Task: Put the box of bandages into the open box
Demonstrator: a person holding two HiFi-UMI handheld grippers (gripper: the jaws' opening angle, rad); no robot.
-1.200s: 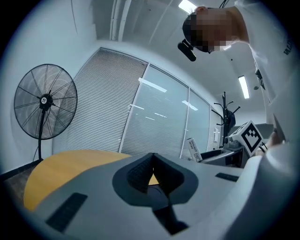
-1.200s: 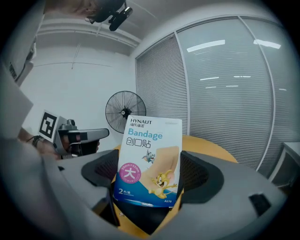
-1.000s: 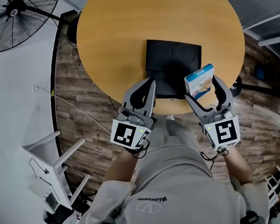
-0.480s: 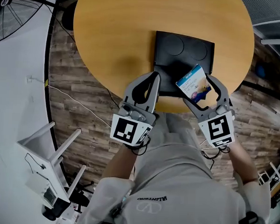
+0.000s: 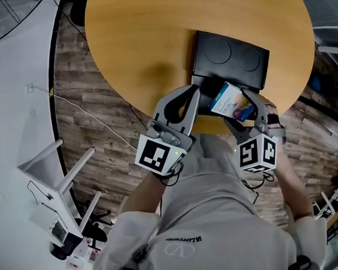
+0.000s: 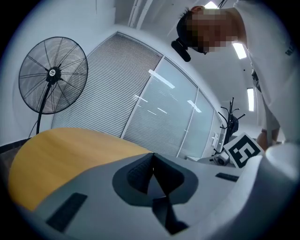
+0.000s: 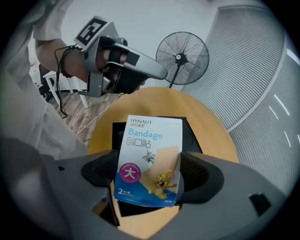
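The bandage box (image 5: 230, 101) is white and blue with cartoon print, and my right gripper (image 5: 242, 111) is shut on its lower sides. It hangs tilted over the near part of the black open box (image 5: 229, 57) on the round wooden table (image 5: 140, 40). The right gripper view looks down on the bandage box (image 7: 149, 159) between the fingers of the right gripper (image 7: 147, 171), with the black box (image 7: 191, 135) under it. My left gripper (image 5: 189, 93) is shut on nothing, just left of the black box at the table's near edge; its jaws meet at the tips of the left gripper (image 6: 153, 155).
A standing fan (image 6: 52, 75) is beyond the table on the left, also seen as the fan (image 7: 182, 56). A white chair (image 5: 54, 171) and a cable lie on the wood floor at the left. The table's left half (image 5: 122, 50) is bare wood.
My right gripper has carried the bandage box left and forward, from beside the black box's right edge to above its near part. The left gripper has kept its place by the box.
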